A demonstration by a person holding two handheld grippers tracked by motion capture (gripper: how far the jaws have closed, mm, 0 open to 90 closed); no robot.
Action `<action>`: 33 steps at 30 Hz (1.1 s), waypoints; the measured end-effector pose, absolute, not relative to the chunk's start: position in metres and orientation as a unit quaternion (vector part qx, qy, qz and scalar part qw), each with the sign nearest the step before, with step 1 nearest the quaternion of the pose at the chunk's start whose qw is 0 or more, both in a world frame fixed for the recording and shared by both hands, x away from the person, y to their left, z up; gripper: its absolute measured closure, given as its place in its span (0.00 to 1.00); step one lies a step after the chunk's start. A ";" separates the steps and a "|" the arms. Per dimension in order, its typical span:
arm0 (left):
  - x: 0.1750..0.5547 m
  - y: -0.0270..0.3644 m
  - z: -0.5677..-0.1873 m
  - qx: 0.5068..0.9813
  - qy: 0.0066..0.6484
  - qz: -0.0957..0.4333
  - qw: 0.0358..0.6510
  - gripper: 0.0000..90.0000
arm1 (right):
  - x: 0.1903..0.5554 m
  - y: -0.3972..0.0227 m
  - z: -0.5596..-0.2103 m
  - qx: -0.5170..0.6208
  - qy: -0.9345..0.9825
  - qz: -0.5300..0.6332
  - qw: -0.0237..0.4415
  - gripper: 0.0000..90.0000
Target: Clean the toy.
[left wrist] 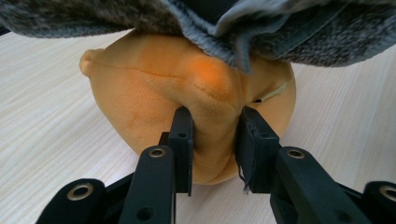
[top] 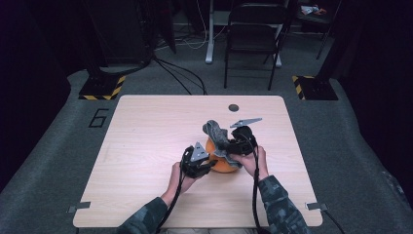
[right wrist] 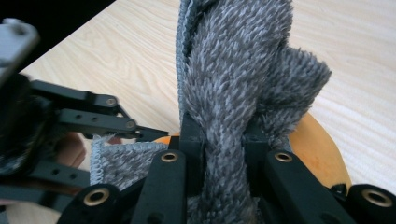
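Orange plush ball [top: 223,165] just right of centre on the table [top: 146,146], lower middle of the high view, pinched low down by the left gripper [top: 208,165]. Seen in the left gripper view with a fold of orange fabric [left wrist: 215,135] squeezed between 2 black jaws, partly closed, pads pressing into the soft body. Held steady there, by the look of it.

Grey fuzzy cloth [top: 218,134] draped over the top of the ball, rising up and to the left in the high view toward the frame's middle. Gripped by the right gripper [top: 233,144], jaws clamped tight on a thick bunch of it; in the right gripper view, cloth [right wrist: 233,93] running straight up the middle of the frame from between the jaws, stitched edge at lower left, orange showing at lower right beneath.

Key relation: cloth directly above the ball, its long axis running up and away from the ball's top, right gripper holding the cloth at the ball's upper right, left gripper anchoring the ball from its lower left. Likely a pulling apart or a wrapping of 2 soft things, with the right hand the nearer to the cloth's free end and the left pinning the ball to the table. Any lift on the cloth probably tugs the ball too unless the left grip holds.
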State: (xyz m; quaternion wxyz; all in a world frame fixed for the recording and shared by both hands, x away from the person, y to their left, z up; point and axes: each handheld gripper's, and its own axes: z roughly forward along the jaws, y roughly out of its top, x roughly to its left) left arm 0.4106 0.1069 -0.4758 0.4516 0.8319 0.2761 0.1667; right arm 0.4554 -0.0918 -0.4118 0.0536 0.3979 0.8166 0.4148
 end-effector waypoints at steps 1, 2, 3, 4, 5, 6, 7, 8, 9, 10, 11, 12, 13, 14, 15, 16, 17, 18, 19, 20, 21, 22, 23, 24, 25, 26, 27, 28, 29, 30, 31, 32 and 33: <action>0.411 0.107 -0.476 0.831 0.277 0.168 0.452 0.77 | 0.456 -0.092 -0.413 0.398 0.818 0.410 0.059 0.85; 0.412 0.108 -0.477 0.831 0.278 0.168 0.451 0.77 | 0.456 -0.092 -0.414 0.397 0.820 0.407 0.065 0.85; 0.412 0.108 -0.477 0.832 0.279 0.164 0.451 0.77 | 0.456 -0.092 -0.415 0.394 0.822 0.404 0.072 0.85; 0.412 0.109 -0.477 0.831 0.282 0.162 0.451 0.77 | 0.455 -0.091 -0.415 0.391 0.827 0.396 0.081 0.85; 0.412 0.109 -0.478 0.830 0.283 0.161 0.452 0.77 | 0.455 -0.090 -0.416 0.383 0.833 0.389 0.094 0.85; 0.413 0.109 -0.479 0.829 0.286 0.160 0.454 0.77 | 0.454 -0.090 -0.416 0.382 0.835 0.382 0.103 0.85; 0.413 0.110 -0.479 0.829 0.286 0.156 0.454 0.77 | 0.453 -0.090 -0.416 0.380 0.838 0.376 0.111 0.85; 0.414 0.110 -0.479 0.828 0.287 0.157 0.455 0.77 | 0.452 -0.090 -0.416 0.383 0.839 0.369 0.115 0.85; 0.414 0.110 -0.479 0.829 0.286 0.156 0.455 0.77 | 0.453 -0.091 -0.416 0.379 0.842 0.363 0.125 0.85; 0.414 0.110 -0.479 0.828 0.286 0.156 0.456 0.77 | 0.452 -0.093 -0.416 0.383 0.841 0.358 0.129 0.85; 0.415 0.110 -0.479 0.827 0.287 0.156 0.457 0.77 | 0.452 -0.095 -0.416 0.387 0.842 0.353 0.129 0.85; 0.415 0.111 -0.479 0.827 0.288 0.154 0.458 0.77 | 0.452 -0.097 -0.417 0.392 0.842 0.347 0.132 0.85; 0.415 0.111 -0.480 0.826 0.289 0.155 0.459 0.77 | 0.453 -0.099 -0.417 0.398 0.841 0.340 0.133 0.85; 0.415 0.112 -0.480 0.825 0.290 0.157 0.459 0.77 | 0.453 -0.101 -0.418 0.402 0.841 0.339 0.131 0.85; 0.416 0.112 -0.480 0.826 0.290 0.154 0.459 0.77 | 0.454 -0.104 -0.419 0.406 0.841 0.335 0.128 0.85; 0.416 0.113 -0.480 0.825 0.291 0.154 0.459 0.77 | 0.455 -0.107 -0.421 0.410 0.841 0.328 0.131 0.85; 0.416 0.113 -0.481 0.825 0.290 0.154 0.459 0.77 | 0.455 -0.109 -0.422 0.410 0.842 0.326 0.129 0.85; 0.416 0.113 -0.480 0.827 0.289 0.150 0.458 0.77 | 0.456 -0.111 -0.423 0.414 0.841 0.322 0.129 0.85; 0.416 0.114 -0.480 0.827 0.289 0.150 0.458 0.77 | 0.457 -0.113 -0.424 0.416 0.842 0.318 0.128 0.85; 0.417 0.114 -0.481 0.826 0.291 0.152 0.459 0.77 | 0.458 -0.115 -0.425 0.418 0.843 0.314 0.129 0.85; 0.417 0.114 -0.481 0.825 0.292 0.151 0.460 0.77 | 0.460 -0.117 -0.427 0.422 0.841 0.312 0.128 0.85; 0.417 0.114 -0.481 0.825 0.291 0.152 0.460 0.77 | 0.461 -0.119 -0.429 0.426 0.841 0.308 0.126 0.85; 0.417 0.114 -0.481 0.825 0.291 0.152 0.460 0.77 | 0.462 -0.122 -0.430 0.428 0.841 0.305 0.127 0.85; 0.417 0.114 -0.481 0.825 0.291 0.152 0.460 0.77 | 0.463 -0.125 -0.433 0.432 0.840 0.302 0.127 0.85; 0.417 0.114 -0.481 0.825 0.291 0.152 0.460 0.77 | 0.464 -0.127 -0.435 0.439 0.839 0.296 0.125 0.85; 0.417 0.114 -0.481 0.825 0.292 0.151 0.460 0.77 | 0.466 -0.131 -0.437 0.443 0.838 0.292 0.124 0.85; 0.417 0.114 -0.481 0.824 0.293 0.148 0.462 0.77 | 0.467 -0.134 -0.440 0.450 0.835 0.291 0.128 0.85; 0.417 0.115 -0.481 0.826 0.292 0.146 0.461 0.77 | 0.468 -0.136 -0.444 0.456 0.834 0.285 0.126 0.85; 0.418 0.115 -0.481 0.824 0.292 0.149 0.461 0.77 | 0.470 -0.139 -0.448 0.462 0.831 0.288 0.115 0.85; 0.418 0.115 -0.481 0.824 0.292 0.148 0.462 0.77 | 0.472 -0.142 -0.452 0.470 0.826 0.291 0.109 0.85; 0.418 0.115 -0.482 0.824 0.292 0.148 0.462 0.77 | 0.474 -0.146 -0.456 0.477 0.824 0.289 0.098 0.85; 0.418 0.115 -0.482 0.824 0.293 0.149 0.462 0.77 | 0.475 -0.147 -0.458 0.482 0.822 0.286 0.099 0.85; 0.418 0.115 -0.482 0.824 0.293 0.149 0.461 0.77 | 0.476 -0.149 -0.462 0.485 0.823 0.279 0.099 0.85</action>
